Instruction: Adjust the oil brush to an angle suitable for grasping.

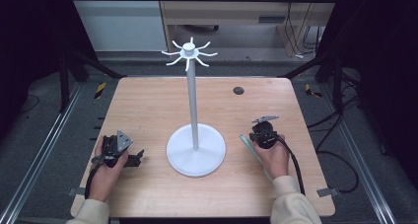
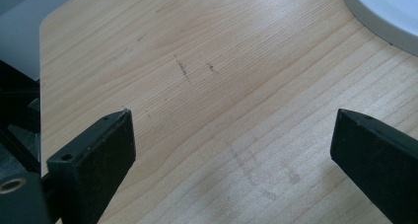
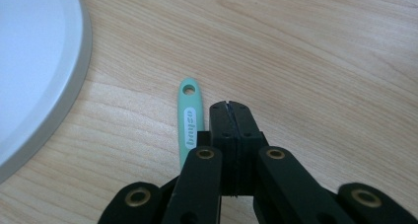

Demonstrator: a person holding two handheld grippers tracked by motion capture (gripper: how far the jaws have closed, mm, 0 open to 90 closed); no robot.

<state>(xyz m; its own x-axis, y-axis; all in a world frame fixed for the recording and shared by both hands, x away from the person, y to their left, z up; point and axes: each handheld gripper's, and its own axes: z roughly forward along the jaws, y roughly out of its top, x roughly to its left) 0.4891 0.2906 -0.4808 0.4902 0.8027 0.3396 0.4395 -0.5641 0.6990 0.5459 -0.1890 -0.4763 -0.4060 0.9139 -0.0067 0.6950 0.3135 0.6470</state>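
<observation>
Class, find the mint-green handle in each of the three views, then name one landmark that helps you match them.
High view: the mint-green handle lies beside the right gripper, right of centre.
Left gripper view: not in it.
Right gripper view: the handle lies just left of the closed jaws.
Shared landmark: the stand's white round base.

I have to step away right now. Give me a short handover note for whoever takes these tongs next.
Left tongs: open, hovering over bare table, holding nothing.
Right tongs: jaws pressed together. The mint green handle lies on the table just beside them, not between them, as far as the right gripper view shows.
White hook stand: upright at table centre, all hooks bare.
Done: nothing hung yet.
Left: probably reopen, grip the handle, hang it by its end hole on a hook.
</observation>
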